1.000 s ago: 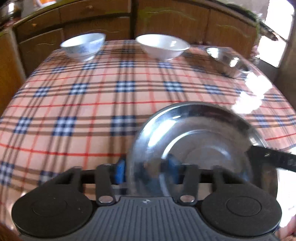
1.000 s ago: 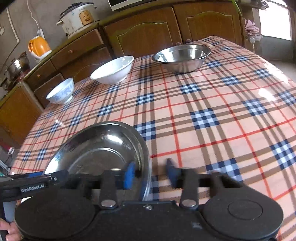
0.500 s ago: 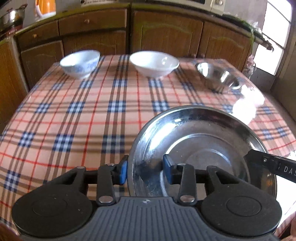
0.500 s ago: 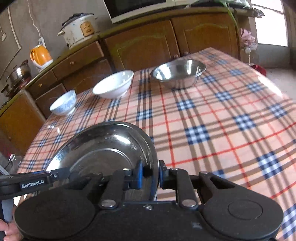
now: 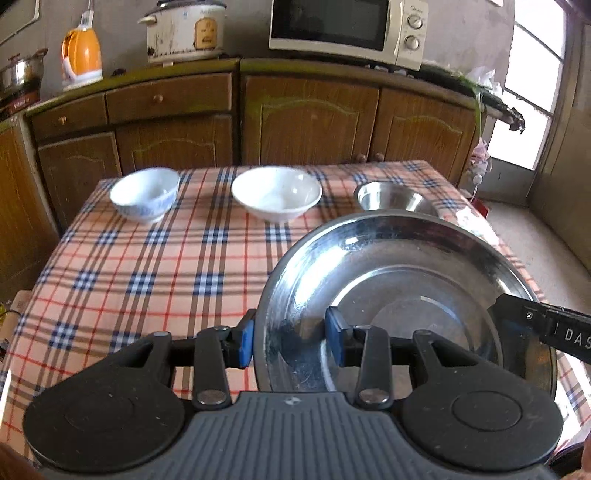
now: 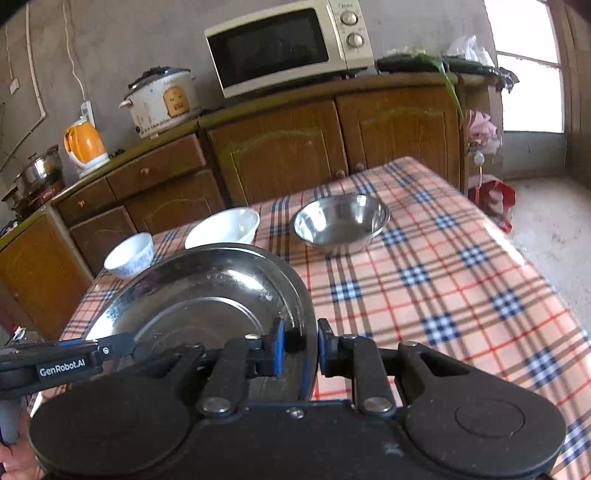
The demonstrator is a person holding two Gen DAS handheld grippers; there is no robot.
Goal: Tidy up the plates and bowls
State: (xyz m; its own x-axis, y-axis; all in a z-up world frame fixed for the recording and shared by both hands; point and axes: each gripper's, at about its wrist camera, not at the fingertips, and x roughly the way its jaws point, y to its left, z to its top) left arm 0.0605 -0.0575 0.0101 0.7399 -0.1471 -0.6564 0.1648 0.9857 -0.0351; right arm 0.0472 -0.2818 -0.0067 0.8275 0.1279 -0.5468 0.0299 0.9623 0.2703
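Holding: both grippers grasp one steel plate point(image 5: 399, 280) by opposite edges, above the plaid table point(image 5: 147, 266).
Left gripper point(image 5: 291, 341): its jaws were just closing; blue pads straddle the plate's left rim, one inside, one outside, pinching it.
Right gripper point(image 6: 300, 347): clenched on the plate's right rim.
Left view only: the other gripper's black finger crossing the plate's right edge; steel bowl point(image 5: 391, 197) half hidden behind the plate.
Right view only: steel bowl in full, on the table's far side; a hand point(image 6: 14, 461) at the lower left corner.
Both views: blue-patterned bowl point(image 5: 144, 194) and white bowl point(image 5: 277, 192) in a row at the far edge, well apart.
Change: a second ago the plate lay low near the cloth; now it sits higher, and the microwave point(image 5: 347, 29) and rice cooker point(image 5: 184, 29) have come into sight.
Plate look: round, shallow, shiny, scuffed, flat centre, tilted slightly.
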